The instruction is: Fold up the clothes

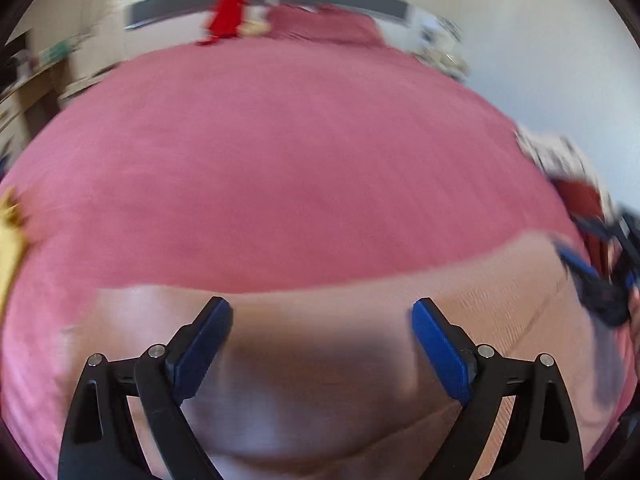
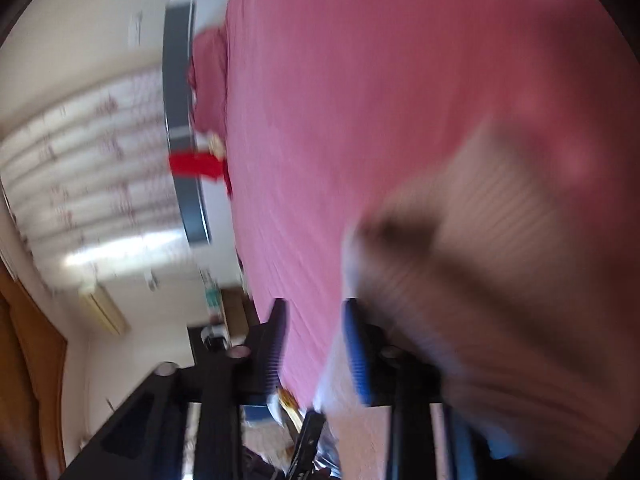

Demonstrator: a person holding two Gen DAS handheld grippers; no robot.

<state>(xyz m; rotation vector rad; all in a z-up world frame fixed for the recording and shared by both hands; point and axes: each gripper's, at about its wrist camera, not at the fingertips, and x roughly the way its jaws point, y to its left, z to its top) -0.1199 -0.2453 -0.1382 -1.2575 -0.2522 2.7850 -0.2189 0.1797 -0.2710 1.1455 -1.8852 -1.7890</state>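
- Left wrist view: the beige garment (image 1: 360,344), a ribbed knit, lies at the near edge of the bed (image 1: 280,160), spread over the pink cover and reaching toward the bed's right edge.
- The left gripper (image 1: 322,312) hangs over it with its jaws spread wide and nothing between the pads; whether the tips touch the cloth I cannot tell through the blur.
- The right gripper (image 1: 592,280) shows at the garment's right end, blurred.
- Right wrist view: the right gripper (image 2: 316,320) stands partly parted, and no cloth is clearly clamped; the garment (image 2: 500,260) sits just beside one blue pad (image 2: 358,356).
- Handling, as a judgement: the knit looks light, soft and limp, so it will sag and stretch rather than hold a shape, and it may drag on the cover.
- Best hold: pinch a hem or corner at the far edge, one gripper at each end, keeping the edge taut while folding.
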